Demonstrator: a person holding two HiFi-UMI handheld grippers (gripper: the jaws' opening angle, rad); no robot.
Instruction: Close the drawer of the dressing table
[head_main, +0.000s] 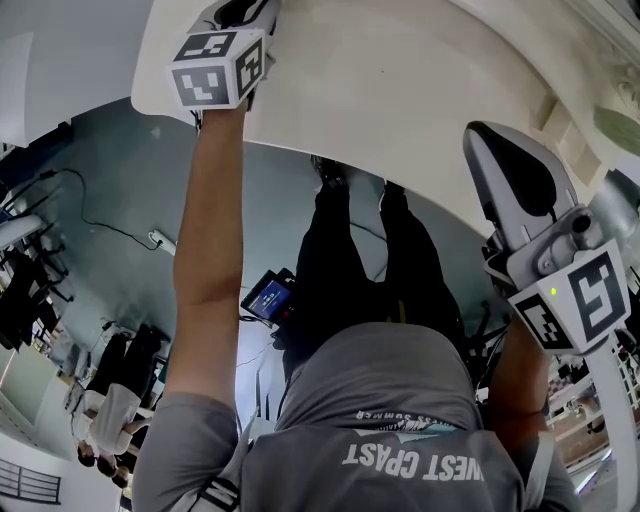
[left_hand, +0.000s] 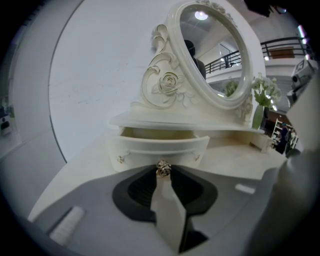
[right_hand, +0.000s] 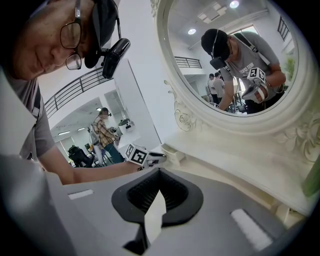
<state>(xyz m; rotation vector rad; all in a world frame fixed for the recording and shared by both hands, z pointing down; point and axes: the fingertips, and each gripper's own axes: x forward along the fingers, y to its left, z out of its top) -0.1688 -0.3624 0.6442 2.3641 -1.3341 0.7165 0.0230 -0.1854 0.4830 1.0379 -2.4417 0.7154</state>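
We have the left gripper at the drawer, which stands pulled out of the table, straight ahead of the fingers. They pinch its small gold knob at their very tips. The right gripper hangs off to the side, its tips together on nothing. We judge the closing push has not yet begun. Next we drive the knob straight forward, keeping level, so the drawer slides home without jamming.
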